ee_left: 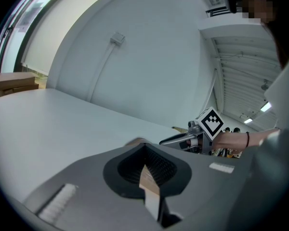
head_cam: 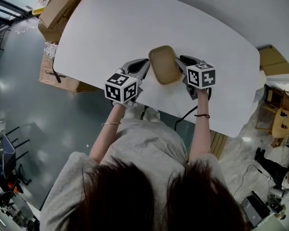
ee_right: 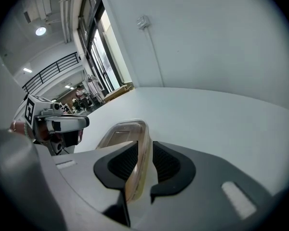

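Observation:
A shallow tan plastic container [head_cam: 164,64] hangs just above the white table [head_cam: 111,28] near its front edge, held between both grippers. My left gripper [head_cam: 147,67] is shut on the container's left rim; in the left gripper view a thin tan edge [ee_left: 149,183] is pinched between the ribbed pads [ee_left: 160,163]. My right gripper [head_cam: 181,64] is shut on the right rim. In the right gripper view the translucent brownish container [ee_right: 121,133] runs forward from the closed jaws, with the left gripper [ee_right: 62,124] beyond it. The right gripper [ee_left: 190,139] also shows in the left gripper view.
Cardboard boxes [head_cam: 58,8] are stacked on the floor by the table's far left corner, and more boxes [head_cam: 53,73] sit under its left edge. A wooden chair [head_cam: 282,114] stands to the right. A black cable [head_cam: 185,114] hangs off the table's front edge.

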`<state>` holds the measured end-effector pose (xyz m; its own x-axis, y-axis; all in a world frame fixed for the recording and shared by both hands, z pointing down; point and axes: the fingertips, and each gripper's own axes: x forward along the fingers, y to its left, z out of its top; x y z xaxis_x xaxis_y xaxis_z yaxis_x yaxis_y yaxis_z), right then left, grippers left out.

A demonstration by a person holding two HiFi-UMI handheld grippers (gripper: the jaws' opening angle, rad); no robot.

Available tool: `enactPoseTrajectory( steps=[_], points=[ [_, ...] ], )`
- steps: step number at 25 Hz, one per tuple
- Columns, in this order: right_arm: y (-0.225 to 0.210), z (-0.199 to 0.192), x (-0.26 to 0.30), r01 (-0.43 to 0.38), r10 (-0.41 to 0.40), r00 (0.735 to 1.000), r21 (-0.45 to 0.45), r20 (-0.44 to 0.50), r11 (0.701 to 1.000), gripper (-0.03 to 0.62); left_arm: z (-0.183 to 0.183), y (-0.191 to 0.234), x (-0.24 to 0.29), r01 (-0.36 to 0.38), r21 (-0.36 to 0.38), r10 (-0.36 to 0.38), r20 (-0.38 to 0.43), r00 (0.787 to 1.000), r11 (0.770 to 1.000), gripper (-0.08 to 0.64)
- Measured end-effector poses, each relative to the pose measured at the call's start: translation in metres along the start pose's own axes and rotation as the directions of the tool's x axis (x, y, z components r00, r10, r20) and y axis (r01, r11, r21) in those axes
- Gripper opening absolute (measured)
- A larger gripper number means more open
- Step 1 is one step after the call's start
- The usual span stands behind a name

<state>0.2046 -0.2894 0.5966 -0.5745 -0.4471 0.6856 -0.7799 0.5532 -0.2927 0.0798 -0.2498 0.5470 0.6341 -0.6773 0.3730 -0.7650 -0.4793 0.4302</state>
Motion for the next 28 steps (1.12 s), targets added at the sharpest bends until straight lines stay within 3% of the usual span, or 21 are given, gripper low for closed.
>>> enactPoseTrajectory(
  steps=[11,28],
  points=[
    [-0.0004,0.0009,0.0033,0.004,-0.004,1.000,0.021,0.003,1.000,0.052,0.0005,0.0006,0.0021,-0.005,-0.003,0.005,-0.003,1.000,1.000,-0.010],
    [0.0000,0.0038,-0.0012,0.008,-0.009,1.000,0.058,0.023,0.998,0.038,0.0035,0.0029,-0.0017,-0.004,0.002,0.004,0.004,1.000,1.000,-0.011]
  ],
)
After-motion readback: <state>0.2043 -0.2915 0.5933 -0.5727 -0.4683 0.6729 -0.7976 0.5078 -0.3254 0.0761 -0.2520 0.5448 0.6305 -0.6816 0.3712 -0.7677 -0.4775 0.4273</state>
